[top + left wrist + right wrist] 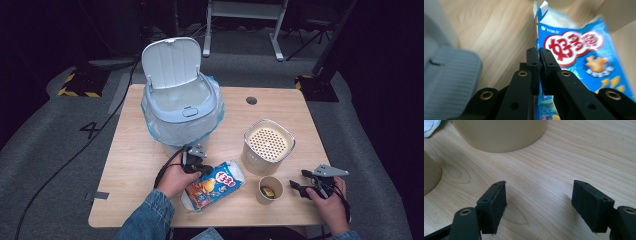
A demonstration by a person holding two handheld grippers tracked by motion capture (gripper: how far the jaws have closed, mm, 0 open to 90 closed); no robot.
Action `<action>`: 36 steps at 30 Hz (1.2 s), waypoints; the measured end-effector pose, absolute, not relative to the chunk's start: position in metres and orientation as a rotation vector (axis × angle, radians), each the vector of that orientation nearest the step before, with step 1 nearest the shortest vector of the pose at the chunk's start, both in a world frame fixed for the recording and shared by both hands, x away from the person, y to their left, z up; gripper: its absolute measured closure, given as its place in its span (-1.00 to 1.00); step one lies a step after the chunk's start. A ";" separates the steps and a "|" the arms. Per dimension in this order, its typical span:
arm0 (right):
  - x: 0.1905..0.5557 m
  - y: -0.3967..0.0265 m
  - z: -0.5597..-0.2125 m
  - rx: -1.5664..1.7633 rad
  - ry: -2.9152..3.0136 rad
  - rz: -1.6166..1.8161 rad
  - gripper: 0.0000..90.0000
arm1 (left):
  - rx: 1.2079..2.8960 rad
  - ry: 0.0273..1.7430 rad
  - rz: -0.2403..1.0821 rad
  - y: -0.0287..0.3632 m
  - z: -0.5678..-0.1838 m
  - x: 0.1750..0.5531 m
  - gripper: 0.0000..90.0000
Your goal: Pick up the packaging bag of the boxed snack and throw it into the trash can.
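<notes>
Blue snack bag is gripped, binning is left to do
Left gripper (pixel 539 56) is clamped on the flat blue printed snack bag (pixel 214 184); right gripper (pixel 539 206) waits apart; the white lidded bin (pixel 181 107) stands open

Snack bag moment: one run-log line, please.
left gripper: shut on snack bag edge | right gripper: open, empty | bin: lid up

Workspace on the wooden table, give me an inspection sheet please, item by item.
Surface: wooden table, light grain.
Job's things: blue snack bag lying flat; bin with lid up and liner.
Clutter: perforated-top canister; paper cup with something yellowish inside.
Grippers: left gripper shut on the bag's edge; right gripper open, empty.
Cables: black cable across the floor.
Surroundings: grey carpet, white desk legs.
</notes>
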State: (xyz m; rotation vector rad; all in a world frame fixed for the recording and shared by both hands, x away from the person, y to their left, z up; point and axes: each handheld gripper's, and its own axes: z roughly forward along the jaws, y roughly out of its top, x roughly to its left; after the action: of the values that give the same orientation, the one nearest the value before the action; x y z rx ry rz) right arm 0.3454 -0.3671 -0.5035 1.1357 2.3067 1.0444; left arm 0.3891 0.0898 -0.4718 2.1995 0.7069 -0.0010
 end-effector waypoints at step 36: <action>0.345 -0.367 -0.504 1.136 2.307 1.044 -0.37 | 1.800 0.519 0.297 0.130 -0.346 0.368 0.94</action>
State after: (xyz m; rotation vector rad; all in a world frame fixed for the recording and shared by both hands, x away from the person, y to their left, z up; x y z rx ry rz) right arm 0.3454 -0.3671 -0.5035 1.1360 2.3067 1.0444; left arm 0.3682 0.1300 -0.3459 1.8000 0.5187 0.2970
